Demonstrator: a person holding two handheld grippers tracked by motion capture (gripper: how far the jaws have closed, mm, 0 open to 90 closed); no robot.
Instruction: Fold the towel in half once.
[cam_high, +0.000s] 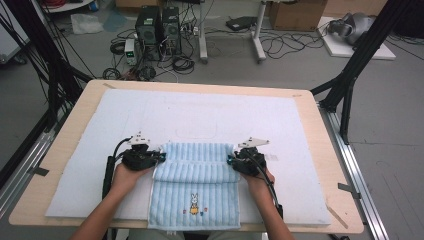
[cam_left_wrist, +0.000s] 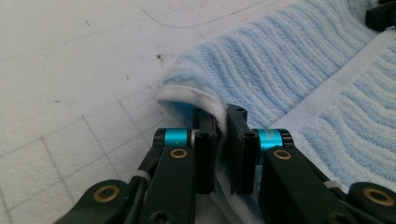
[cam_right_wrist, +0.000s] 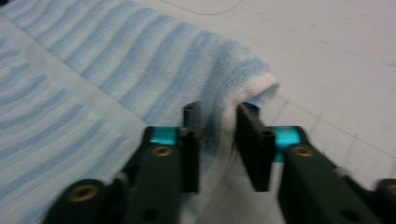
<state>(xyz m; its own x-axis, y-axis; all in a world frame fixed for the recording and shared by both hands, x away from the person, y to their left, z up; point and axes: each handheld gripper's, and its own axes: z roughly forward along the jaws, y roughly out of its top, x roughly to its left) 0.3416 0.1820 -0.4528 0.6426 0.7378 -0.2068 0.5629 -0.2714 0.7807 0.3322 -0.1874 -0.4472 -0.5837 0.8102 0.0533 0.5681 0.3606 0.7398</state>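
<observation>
One table (cam_high: 320, 150), one white mat (cam_high: 90, 150), one light-blue ribbed towel (cam_high: 197, 192), two hand-held grippers, two hands.

At the left: left hand (cam_high: 125, 177) resting low on the mat, forearm coming in from the near edge, wrist angled toward the centre. Left gripper (cam_high: 161, 157) lying level at the towel's left edge, clamped on the white-hemmed fold of the cloth (cam_left_wrist: 196, 100), the fabric pinched tight between the two black jaws.

In the middle: towel spread on the near half of the mat, far part folded back over itself, near end hanging over the table's near edge, a small rabbit motif (cam_high: 194, 201) near that end.

At the right: right gripper (cam_high: 230, 161) level at the towel's right edge, jaws set on either side of the folded corner (cam_right_wrist: 252, 88), pressing the cloth. Right hand (cam_high: 257, 182) low on the mat, forearm angled in from the near edge, mirroring the left.
</observation>
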